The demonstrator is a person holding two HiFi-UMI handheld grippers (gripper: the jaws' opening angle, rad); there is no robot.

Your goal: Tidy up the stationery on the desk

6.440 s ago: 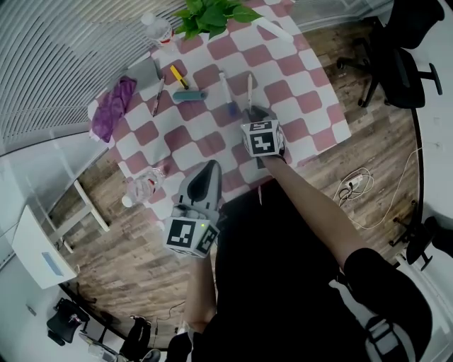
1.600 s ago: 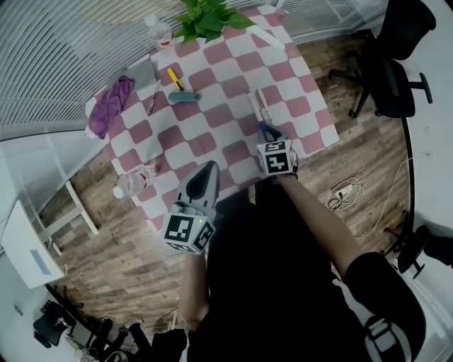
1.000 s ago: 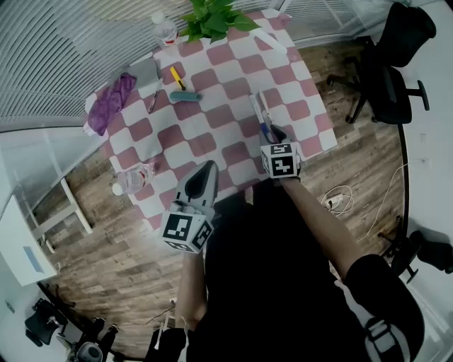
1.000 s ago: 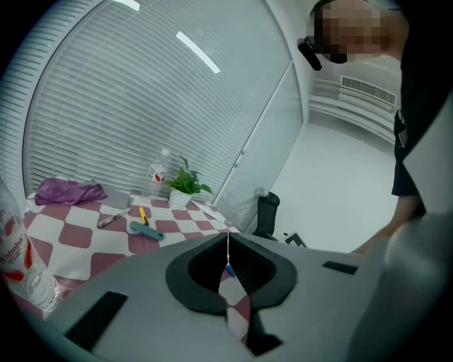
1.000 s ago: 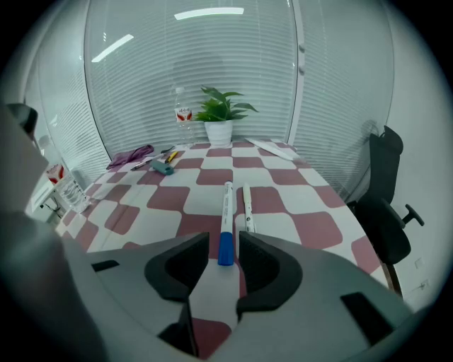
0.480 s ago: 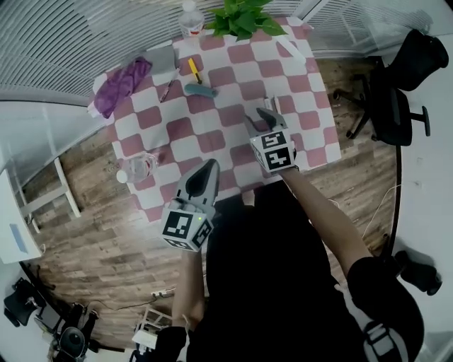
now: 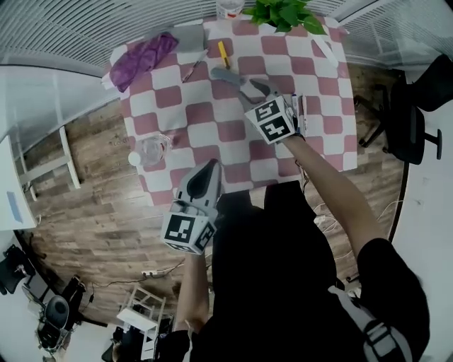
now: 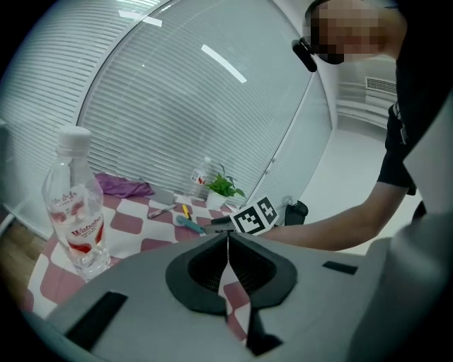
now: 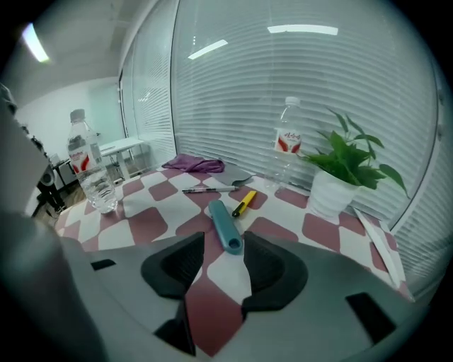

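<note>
A teal tool [image 9: 225, 225] lies on the checked tablecloth [image 7: 212, 113], its near end just ahead of my right gripper [image 9: 224, 258]. That gripper's jaws have just been opening; they stand open with nothing between them. Beyond the tool lie a yellow cutter [image 9: 245, 203] and a pen [image 9: 209, 189]. In the head view the right gripper [image 7: 255, 88] hovers beside the teal tool [image 7: 225, 74], with two pens [image 7: 299, 106] side by side to its right. My left gripper [image 7: 210, 170] is shut and empty over the table's near edge.
A water bottle [image 7: 150, 150] stands at the near left, close to the left gripper. At the back are a purple cloth [image 7: 145, 53], a grey pouch [image 7: 187, 37], a second bottle [image 9: 287, 145] and a potted plant [image 7: 283, 10]. An office chair [image 7: 414, 117] stands to the right.
My right gripper has swung from the table's right side, where the pens lie, toward the far middle by the teal tool, and its jaws look wider. The left gripper has shifted slightly, still shut.
</note>
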